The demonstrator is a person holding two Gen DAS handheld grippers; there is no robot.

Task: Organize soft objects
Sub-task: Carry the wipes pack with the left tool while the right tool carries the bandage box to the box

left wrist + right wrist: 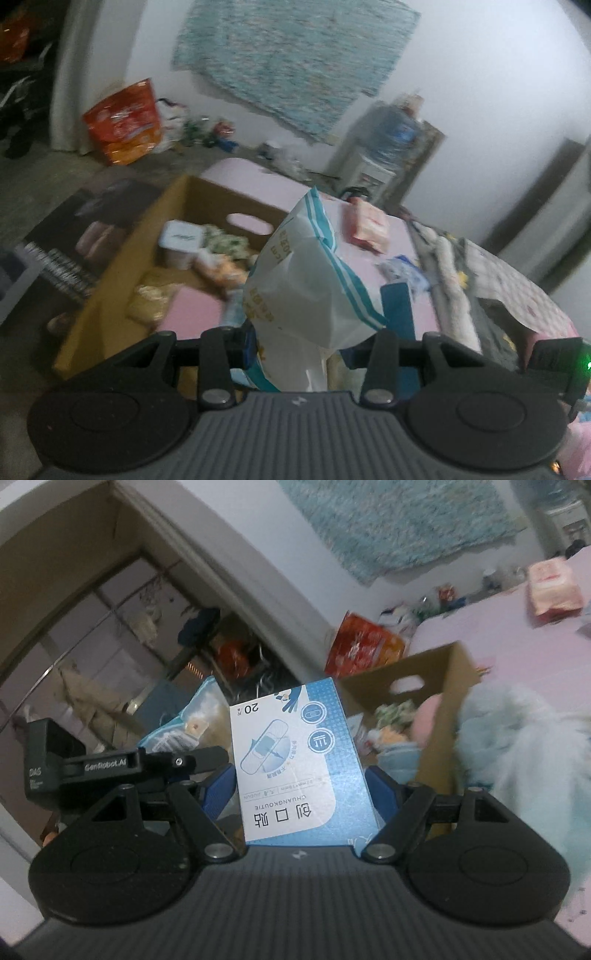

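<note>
On the pink bedspread (369, 221) ahead of both tools sits a cardboard box (122, 258), already partly filled with soft packets. The left gripper (317, 325) is clamped on a white and teal plastic bag (306, 280), held just above the box's near corner, while the right gripper (301, 786) pinches a blue plaster box (295, 760) printed "CHUANGKOUTIE" and "20". I'd say it's midway: a pink packet (369, 225) beyond the left tool and a fluffy blue toy (517, 746) beside the right one remain outside.
</note>
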